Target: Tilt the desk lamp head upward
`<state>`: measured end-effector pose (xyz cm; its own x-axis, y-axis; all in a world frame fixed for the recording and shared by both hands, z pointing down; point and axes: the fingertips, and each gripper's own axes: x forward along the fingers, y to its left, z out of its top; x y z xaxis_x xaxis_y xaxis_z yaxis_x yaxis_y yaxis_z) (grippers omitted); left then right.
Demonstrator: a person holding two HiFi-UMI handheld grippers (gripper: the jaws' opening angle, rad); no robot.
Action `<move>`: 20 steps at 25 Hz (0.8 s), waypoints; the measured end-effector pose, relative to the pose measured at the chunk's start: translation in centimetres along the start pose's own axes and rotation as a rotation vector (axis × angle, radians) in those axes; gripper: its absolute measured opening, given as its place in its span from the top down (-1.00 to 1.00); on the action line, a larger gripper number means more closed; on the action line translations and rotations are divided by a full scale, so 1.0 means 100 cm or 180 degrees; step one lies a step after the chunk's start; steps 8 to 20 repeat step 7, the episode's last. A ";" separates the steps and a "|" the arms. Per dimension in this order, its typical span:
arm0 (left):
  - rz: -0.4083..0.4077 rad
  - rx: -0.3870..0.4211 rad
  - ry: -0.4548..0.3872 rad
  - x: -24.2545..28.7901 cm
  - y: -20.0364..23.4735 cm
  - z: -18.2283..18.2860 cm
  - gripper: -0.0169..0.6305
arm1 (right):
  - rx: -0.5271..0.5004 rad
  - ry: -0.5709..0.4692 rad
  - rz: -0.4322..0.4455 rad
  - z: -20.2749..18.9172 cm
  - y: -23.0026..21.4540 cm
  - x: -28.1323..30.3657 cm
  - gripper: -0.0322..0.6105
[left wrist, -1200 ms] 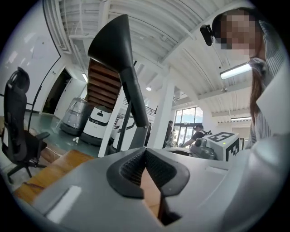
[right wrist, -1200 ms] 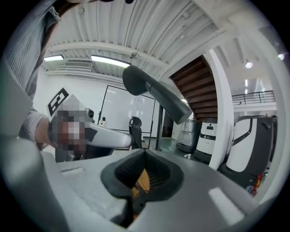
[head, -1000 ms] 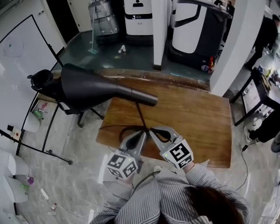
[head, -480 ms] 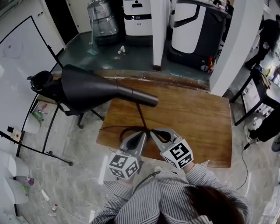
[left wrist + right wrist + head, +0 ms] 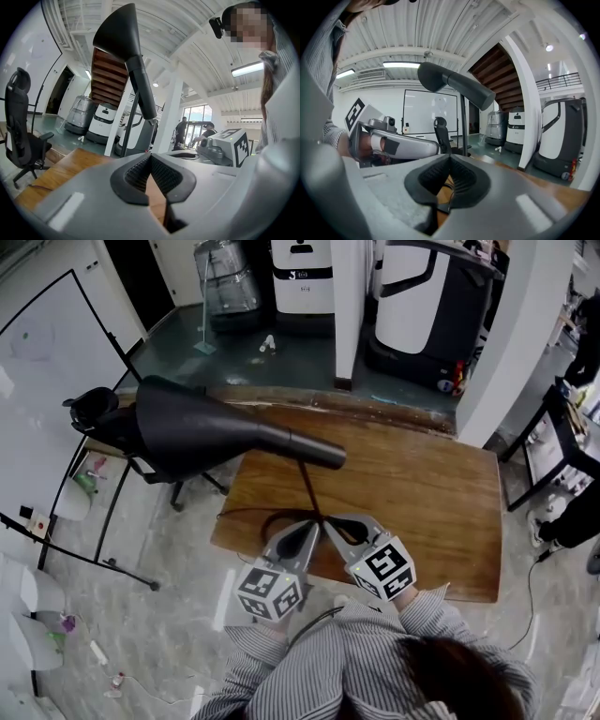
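An office chair (image 5: 89, 418) stands off the wooden table's (image 5: 422, 493) left edge. The black desk lamp head (image 5: 202, 427) overhangs that edge, and its thin stem (image 5: 307, 486) descends toward the near side. There the left gripper (image 5: 311, 527) and right gripper (image 5: 326, 519) meet tip to tip, both closed on nothing. Open tabletop stretches rightward.

You stand at a wooden table (image 5: 422, 493) on a pale marbled floor (image 5: 159, 549). A whiteboard (image 5: 47, 352) and a black office chair (image 5: 94, 423) are on your left. A white pillar (image 5: 349, 296) rises beyond.
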<state>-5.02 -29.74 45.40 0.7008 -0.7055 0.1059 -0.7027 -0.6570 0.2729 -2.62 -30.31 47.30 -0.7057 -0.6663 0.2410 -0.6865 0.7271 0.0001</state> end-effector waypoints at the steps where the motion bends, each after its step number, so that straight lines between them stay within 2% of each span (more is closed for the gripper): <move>1: 0.0000 -0.0012 0.0002 0.000 0.000 0.000 0.93 | 0.0000 0.0002 -0.0006 0.000 -0.001 0.000 0.89; 20: -0.0025 -0.0065 0.0002 0.001 0.002 -0.001 0.93 | 0.0024 -0.0042 -0.0011 0.003 -0.002 0.001 0.89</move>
